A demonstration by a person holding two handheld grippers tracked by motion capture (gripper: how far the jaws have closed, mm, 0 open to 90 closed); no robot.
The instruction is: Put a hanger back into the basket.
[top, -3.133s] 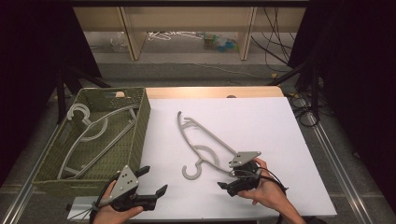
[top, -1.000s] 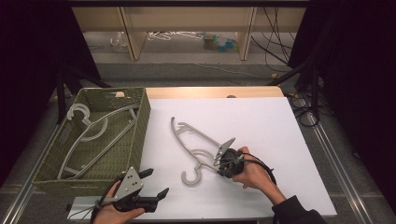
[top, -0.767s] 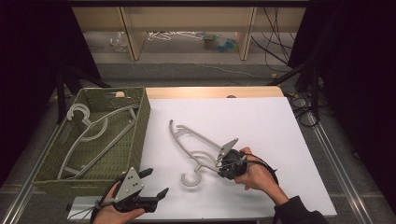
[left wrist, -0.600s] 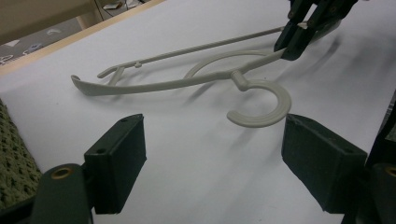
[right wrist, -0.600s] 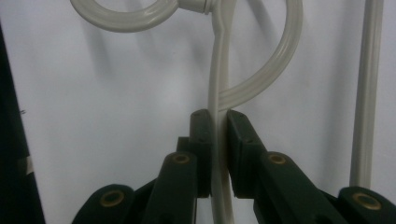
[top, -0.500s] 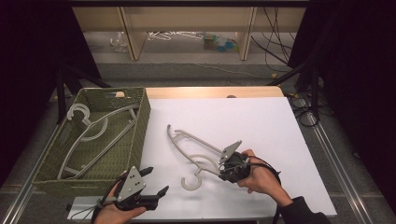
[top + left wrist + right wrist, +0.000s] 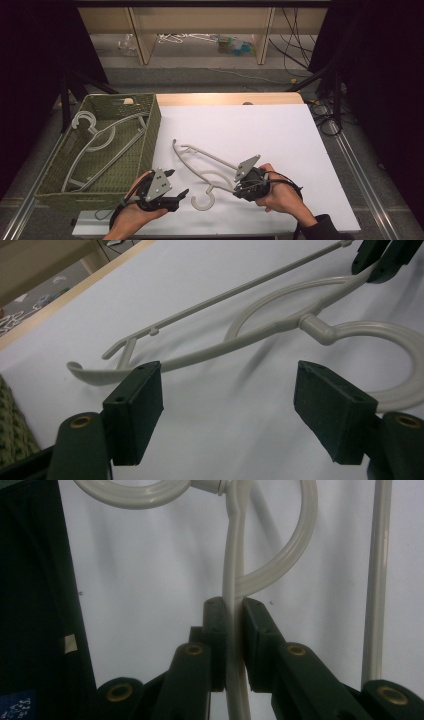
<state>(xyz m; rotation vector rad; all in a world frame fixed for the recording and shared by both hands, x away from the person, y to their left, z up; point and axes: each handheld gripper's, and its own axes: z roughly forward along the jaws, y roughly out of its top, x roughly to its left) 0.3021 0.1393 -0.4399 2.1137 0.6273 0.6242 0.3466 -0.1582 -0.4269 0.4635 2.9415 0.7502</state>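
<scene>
A pale grey plastic hanger [image 7: 200, 162] lies on the white table [image 7: 280, 130], hook toward the front edge. My right gripper [image 7: 235, 186] is shut on the hanger's arm beside the neck; in the right gripper view the pads [image 7: 217, 625] clamp the thin bar [image 7: 235, 555]. My left gripper [image 7: 179, 182] is open just left of the hook [image 7: 202, 201]. Its jaws have just been closing a little, with nothing between them. In the left gripper view the hanger [image 7: 260, 332] lies beyond the fingertips [image 7: 137, 410], with the right gripper [image 7: 382, 257] at the top right.
A green woven basket [image 7: 150, 130] stands at the table's left and holds another grey hanger [image 7: 107, 145]. Shelves and cables lie on the floor beyond the table's far edge. Black stands flank both sides.
The right gripper has pulled the hanger leftward and nearer, toward the left gripper. The left gripper has shifted right toward the hook.
</scene>
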